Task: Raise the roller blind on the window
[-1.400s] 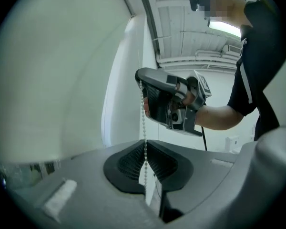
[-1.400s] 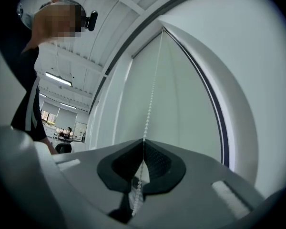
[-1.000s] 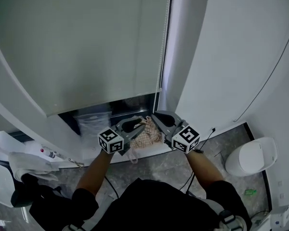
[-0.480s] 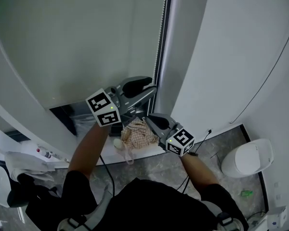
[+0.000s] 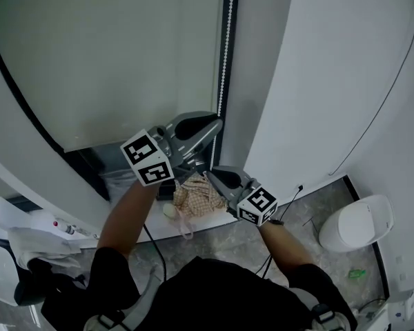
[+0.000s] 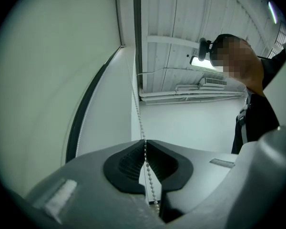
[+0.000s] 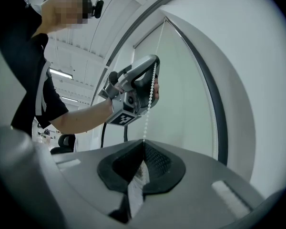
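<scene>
Along the right edge of the window, the bead chain (image 5: 225,61) hangs beside the dark frame (image 6: 137,27). The blind (image 5: 124,54) covers most of the glass, and its lower edge stands a little above the sill (image 5: 193,221).

Claw state:
- The left claw (image 5: 210,126) has just closed and is clenched on the chain at the upper hold.
- The right claw (image 5: 217,176) is clenched on the same strand just below.

Recommended conduct of the step, as a judgement:
- With the upper hold secured, the right claw may let go.
- The left should then draw straight down, parallel to the frame, so the beads feed cleanly.
- Only one claw should open at a time, or the blind may run back.
- A slow, even pull is advised, watching that the lower edge rises.

Not verifiable:
- The roller and its chain wheel lie beyond the top of the head view.
- Whether a second strand of the loop hangs alongside cannot be told.
- The chain below the right claw is hidden behind both claws and a checked cloth (image 5: 196,193) on the sill.
</scene>
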`<state>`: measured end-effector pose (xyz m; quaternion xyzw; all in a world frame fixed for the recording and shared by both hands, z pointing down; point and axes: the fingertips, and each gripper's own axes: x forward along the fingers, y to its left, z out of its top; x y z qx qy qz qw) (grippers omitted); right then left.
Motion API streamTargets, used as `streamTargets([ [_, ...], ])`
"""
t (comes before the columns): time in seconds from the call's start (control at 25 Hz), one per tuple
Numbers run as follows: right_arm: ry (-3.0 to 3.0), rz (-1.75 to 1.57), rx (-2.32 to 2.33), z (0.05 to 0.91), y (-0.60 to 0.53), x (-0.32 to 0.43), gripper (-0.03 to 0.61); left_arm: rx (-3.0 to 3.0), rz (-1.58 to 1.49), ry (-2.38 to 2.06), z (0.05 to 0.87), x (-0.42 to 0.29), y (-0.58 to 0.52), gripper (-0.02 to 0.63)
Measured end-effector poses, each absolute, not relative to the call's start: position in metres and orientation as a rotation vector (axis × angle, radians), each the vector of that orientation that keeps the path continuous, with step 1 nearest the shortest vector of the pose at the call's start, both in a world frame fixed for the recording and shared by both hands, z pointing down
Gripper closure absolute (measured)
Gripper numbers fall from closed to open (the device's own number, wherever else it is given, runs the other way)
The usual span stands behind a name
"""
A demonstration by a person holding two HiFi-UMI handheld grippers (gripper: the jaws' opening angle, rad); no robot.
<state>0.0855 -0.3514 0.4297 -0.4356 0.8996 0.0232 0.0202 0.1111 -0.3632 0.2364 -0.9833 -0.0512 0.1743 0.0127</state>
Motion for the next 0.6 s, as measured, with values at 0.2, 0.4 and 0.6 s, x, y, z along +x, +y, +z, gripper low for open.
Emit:
streamTargets([
  [0.2,2.787,0.04,-1.363,0.439,-0.355,0.091,0.572,-3.1,0.572,-0.097,0.247,0.11,-0.375,0.6],
  [0.4,2.864,-0.129,-1.381,0.494,-0.351,0.088,0.572,-3.213,0.527,-0.072,0.303,0.107,-0.383,0.6],
  [0.6,2.912,-0.3,-1.403,0.548,-0.337,0.091,0.572,-3.322,0.528,-0.088,0.358,0.11,-0.368,0.6],
])
